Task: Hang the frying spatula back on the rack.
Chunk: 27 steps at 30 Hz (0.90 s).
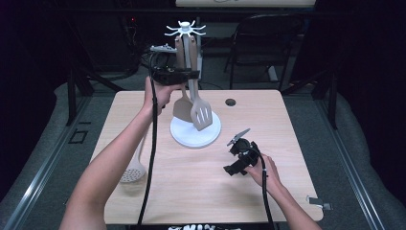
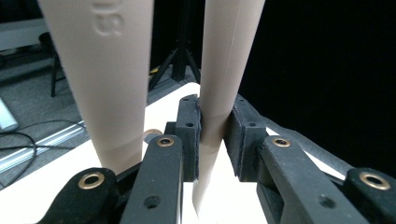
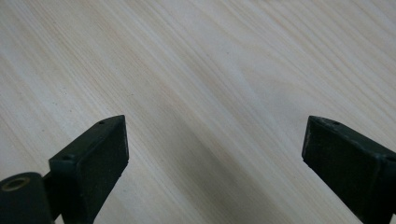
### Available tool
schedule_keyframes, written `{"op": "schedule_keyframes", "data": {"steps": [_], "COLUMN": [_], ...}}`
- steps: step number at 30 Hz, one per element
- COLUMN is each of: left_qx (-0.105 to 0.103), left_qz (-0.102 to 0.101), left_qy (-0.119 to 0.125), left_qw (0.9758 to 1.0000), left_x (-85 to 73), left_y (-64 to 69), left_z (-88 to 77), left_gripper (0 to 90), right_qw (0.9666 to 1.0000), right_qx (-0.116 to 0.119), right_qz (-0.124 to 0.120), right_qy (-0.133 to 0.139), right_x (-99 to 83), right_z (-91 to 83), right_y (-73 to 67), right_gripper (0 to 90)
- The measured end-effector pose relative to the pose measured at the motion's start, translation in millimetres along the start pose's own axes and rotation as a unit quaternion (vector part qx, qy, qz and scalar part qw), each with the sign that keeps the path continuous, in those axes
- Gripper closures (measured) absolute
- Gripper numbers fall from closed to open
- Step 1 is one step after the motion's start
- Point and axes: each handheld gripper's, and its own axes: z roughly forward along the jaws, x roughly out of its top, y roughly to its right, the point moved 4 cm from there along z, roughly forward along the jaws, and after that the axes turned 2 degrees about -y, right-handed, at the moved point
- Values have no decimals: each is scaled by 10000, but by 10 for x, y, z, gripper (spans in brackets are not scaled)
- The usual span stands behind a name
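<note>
While left hand-held gripper (image 2: 215, 135) clamps slotted turner (image 1: 201, 114), table (image 1: 201, 191) roomy

High view: counter (image 1: 201, 177) evenly and brightly lit from overhead; surroundings fall off to near black at left and right edges; picture soft and low in detail; short, faint shadows under the forearms and beside the white stand base (image 1: 196, 132). Left gripper view: the two beige handles (image 2: 219, 70) close to the lens are bright and slightly soft; background at right pure black; floor at left dim and blurred; no glare. Right gripper view: wood grain sharp at top, a broad soft shadow runs between the jaws; jaw edges slightly out of focus.
</note>
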Motion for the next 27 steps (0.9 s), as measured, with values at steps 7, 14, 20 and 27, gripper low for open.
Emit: {"op": "schedule_keyframes", "data": {"steps": [7, 14, 20, 27], "left_qx": [565, 808, 796, 1020], "left_qz": [324, 473, 464, 754], "left_qy": [56, 39, 97, -81], "left_qw": [9979, 9956, 9957, 9919], "left_x": [-13, -7, -24, -99], "left_y": [34, 29, 48, 170], "left_z": [6, 20, -5, -97], "left_gripper": [762, 761, 720, 618], "right_qw": [10000, 10000, 10000, 10000], "right_qx": [8, 22, 40, 67], "right_qz": [-8, -7, -23, 1], "right_qy": [-8, -10, -29, 4], "right_x": [0, -1, -3, 0], "right_z": [1, 1, 6, 7], "right_y": [-1, -2, -2, -8], "right_gripper": [70, 70, 81, 80]}}
